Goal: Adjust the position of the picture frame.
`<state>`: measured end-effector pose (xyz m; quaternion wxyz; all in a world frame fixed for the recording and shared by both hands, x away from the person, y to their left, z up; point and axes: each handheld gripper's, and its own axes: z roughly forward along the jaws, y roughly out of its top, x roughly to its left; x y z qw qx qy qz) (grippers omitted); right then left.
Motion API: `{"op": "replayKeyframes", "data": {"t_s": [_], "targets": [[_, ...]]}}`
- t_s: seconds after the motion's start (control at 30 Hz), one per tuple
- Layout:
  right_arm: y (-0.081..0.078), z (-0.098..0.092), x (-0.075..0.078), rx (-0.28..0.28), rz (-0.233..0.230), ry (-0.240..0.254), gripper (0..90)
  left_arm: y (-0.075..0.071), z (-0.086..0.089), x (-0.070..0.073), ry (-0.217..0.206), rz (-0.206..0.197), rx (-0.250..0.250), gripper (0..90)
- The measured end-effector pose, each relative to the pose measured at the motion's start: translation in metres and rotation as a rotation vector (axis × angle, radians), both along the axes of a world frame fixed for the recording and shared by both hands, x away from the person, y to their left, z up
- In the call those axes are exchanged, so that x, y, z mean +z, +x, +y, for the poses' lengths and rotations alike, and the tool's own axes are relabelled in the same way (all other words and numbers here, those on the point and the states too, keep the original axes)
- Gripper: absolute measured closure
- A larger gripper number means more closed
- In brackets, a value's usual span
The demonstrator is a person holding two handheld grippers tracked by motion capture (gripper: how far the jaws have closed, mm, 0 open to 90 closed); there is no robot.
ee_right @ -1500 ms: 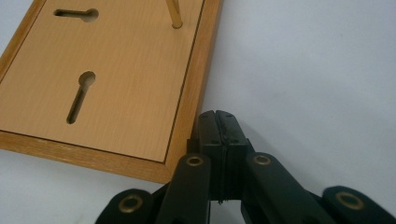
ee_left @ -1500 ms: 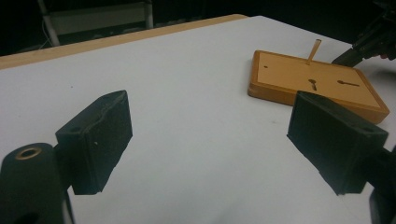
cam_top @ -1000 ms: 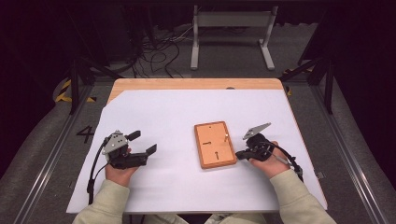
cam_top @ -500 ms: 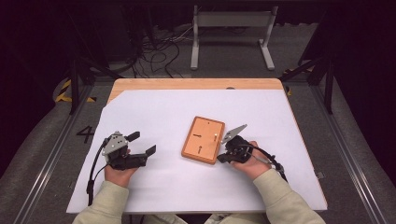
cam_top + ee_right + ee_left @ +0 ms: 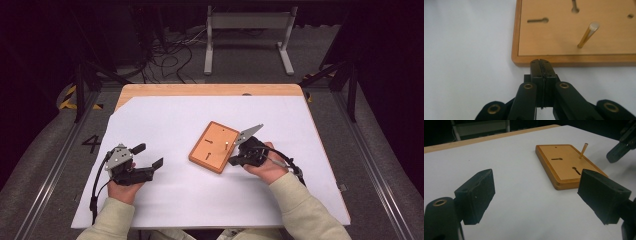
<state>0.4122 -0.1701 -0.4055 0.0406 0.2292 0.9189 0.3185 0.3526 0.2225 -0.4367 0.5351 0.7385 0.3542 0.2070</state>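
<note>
1. The left gripper (image 5: pixel 150 156) sits low in the person's left hand (image 5: pixel 125 182), its jaws spread wide with nothing between the pads (image 5: pixel 476 195).
2. The right gripper (image 5: pixel 233 161), in the right hand (image 5: pixel 265 167), has its jaws pressed flat together, tips apparently empty.
3. Both pale-sleeved forearms reach forward.

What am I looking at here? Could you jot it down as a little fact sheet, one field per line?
Setting: table covered by a white sheet
Main item: flat wooden board, lying at an angle on the sheet
Board details: one thin peg standing up, two keyhole slots, one small hole
Left gripper: jaws wide open, nothing between them, apart from the board
Right gripper: jaws pressed shut, empty, tips at the board's near edge
Who works: a person in light sleeves, one gripper in each hand
</note>
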Motion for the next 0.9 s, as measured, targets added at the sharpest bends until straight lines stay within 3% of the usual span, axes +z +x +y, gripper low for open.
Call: {"op": "replayKeyframes", "data": {"t_s": [0.27,0.5,0.6,0.9], "targets": [[0.023,0.016,0.031,0.019,-0.071,0.036,90.0,-0.013,0.013,-0.001,-0.001,0.001,0.046,14.9],[0.052,0.037,0.043,0.009,-0.099,0.045,90.0,-0.021,0.022,-0.002,-0.009,0.004,0.073,14.9],[0.064,0.044,0.045,-0.003,-0.101,0.048,90.0,-0.02,0.022,-0.002,-0.011,0.002,0.071,14.9],[0.091,0.063,0.042,-0.005,-0.13,-0.016,90.0,-0.018,0.02,-0.003,-0.004,0.006,0.057,15.2]]}}
